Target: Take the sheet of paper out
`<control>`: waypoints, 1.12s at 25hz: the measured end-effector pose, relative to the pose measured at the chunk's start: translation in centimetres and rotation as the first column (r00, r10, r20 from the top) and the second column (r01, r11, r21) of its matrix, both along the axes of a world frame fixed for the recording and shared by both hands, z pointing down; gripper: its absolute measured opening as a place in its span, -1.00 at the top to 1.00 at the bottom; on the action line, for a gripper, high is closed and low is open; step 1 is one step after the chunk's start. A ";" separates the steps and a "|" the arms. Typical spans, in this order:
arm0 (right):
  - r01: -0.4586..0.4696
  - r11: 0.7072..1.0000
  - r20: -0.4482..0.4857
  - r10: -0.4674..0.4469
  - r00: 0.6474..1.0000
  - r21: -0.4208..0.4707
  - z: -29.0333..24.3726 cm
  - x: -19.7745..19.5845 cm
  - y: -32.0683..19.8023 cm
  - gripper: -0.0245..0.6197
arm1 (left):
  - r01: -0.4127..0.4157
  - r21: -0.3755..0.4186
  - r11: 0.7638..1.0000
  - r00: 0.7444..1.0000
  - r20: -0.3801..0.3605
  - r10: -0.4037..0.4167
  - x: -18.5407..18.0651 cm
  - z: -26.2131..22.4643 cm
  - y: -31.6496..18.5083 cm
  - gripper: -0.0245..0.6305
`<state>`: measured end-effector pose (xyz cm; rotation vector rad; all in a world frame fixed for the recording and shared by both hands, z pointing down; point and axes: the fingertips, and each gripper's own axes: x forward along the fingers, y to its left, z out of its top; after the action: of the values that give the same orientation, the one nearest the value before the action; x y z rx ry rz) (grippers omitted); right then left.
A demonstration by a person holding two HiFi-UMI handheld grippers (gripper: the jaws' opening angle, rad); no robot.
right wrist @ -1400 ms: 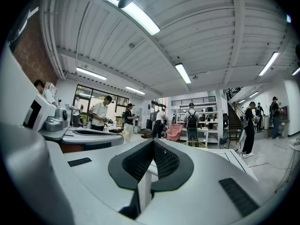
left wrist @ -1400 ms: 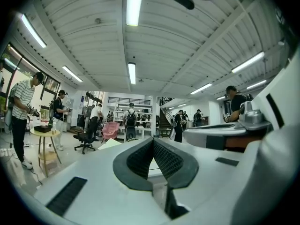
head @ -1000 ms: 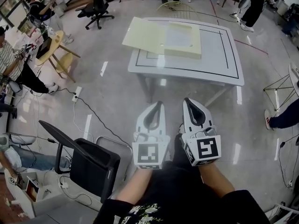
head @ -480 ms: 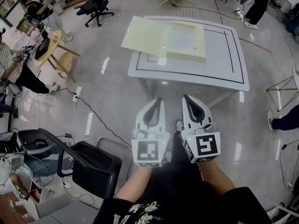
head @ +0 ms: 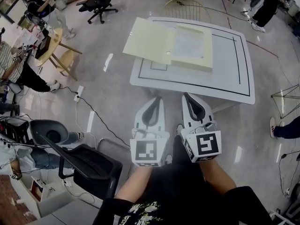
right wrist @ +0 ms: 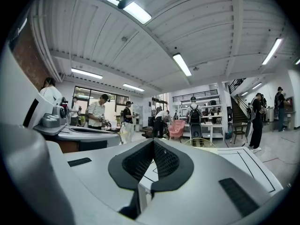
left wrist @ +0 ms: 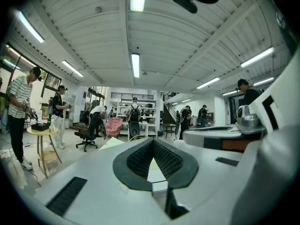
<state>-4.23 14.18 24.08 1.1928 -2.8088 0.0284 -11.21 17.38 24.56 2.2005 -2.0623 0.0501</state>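
A pale yellow folder box lies open on the white table, its lid flap hanging over the table's left edge. In its tray half rests a white sheet of paper. Both grippers are held side by side near my body, well short of the table. My left gripper is shut with nothing in it, and its tips meet in the left gripper view. My right gripper is likewise shut and holds nothing. The table's near edge shows just past the right tips.
A black chair stands at my lower left, with a power cable across the floor. A wooden stool and several people are at the left. A wire frame stands at the right, an office chair beyond.
The table and folder have come nearer and sit lower in the head view. Both grippers keep their pose, shut and side by side.
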 end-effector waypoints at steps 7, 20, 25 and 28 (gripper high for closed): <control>0.023 1.000 -0.002 -0.023 1.000 -0.007 -0.5 -0.3 -6.0 0.92 | 0.025 -0.011 1.000 1.000 0.005 -0.025 -0.2 -0.5 -5.8 0.92; 0.051 0.999 0.013 -0.051 0.999 0.015 -2.2 -0.4 -12.8 0.93 | 0.055 0.008 0.998 0.998 0.023 -0.056 -0.1 -2.1 -12.4 0.92; 0.082 0.997 0.018 -0.082 0.996 0.011 -1.7 -1.2 -15.4 0.93 | 0.086 -0.010 0.996 0.996 0.032 -0.085 -0.9 -1.2 -15.0 0.92; 0.095 0.995 0.022 -0.095 0.995 -0.002 -1.0 -1.2 -17.3 0.92 | 0.095 -0.015 0.995 0.995 0.041 -0.094 -0.8 -0.9 -17.0 0.92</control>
<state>-5.43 -3.07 23.04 1.0634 -2.8790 0.0395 -12.02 0.43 23.66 2.1060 -2.1766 0.1030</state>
